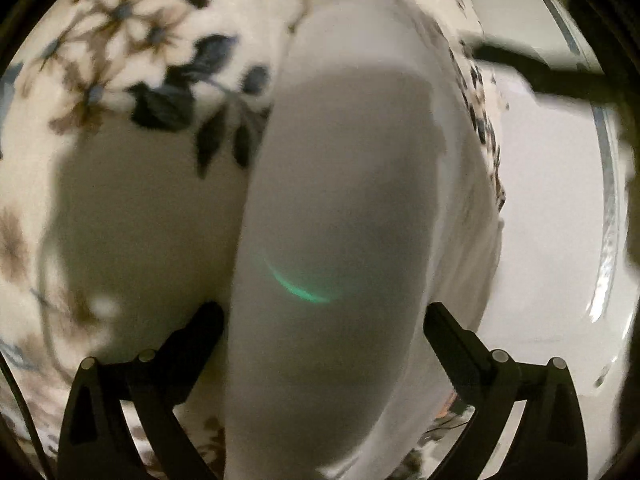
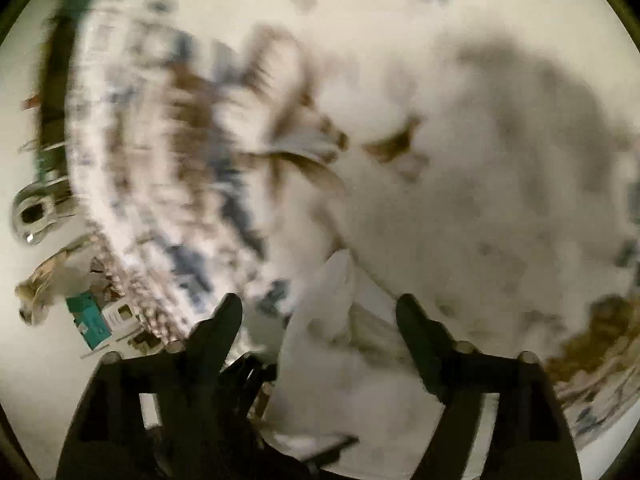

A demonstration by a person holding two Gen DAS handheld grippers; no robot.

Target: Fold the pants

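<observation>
Both hand-held grippers are standing spread over white pants: left gripper [image 1: 326,316] is straddling a smooth, rounded band of the pants [image 1: 340,184] with its fingers [image 1: 448,332] clear of the cloth, gripping nothing. Right gripper [image 2: 320,316], blurred, is likewise hanging released above a crumpled fold. Pants are lying on a cream floral bedspread [image 1: 120,60], pale, plain, shadowed grey, with a green glint showing on the fabric.

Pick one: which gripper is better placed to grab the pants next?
Left. The left gripper stands open astride the white pants, in sharp view. The right gripper is open too, but its view is blurred.
</observation>
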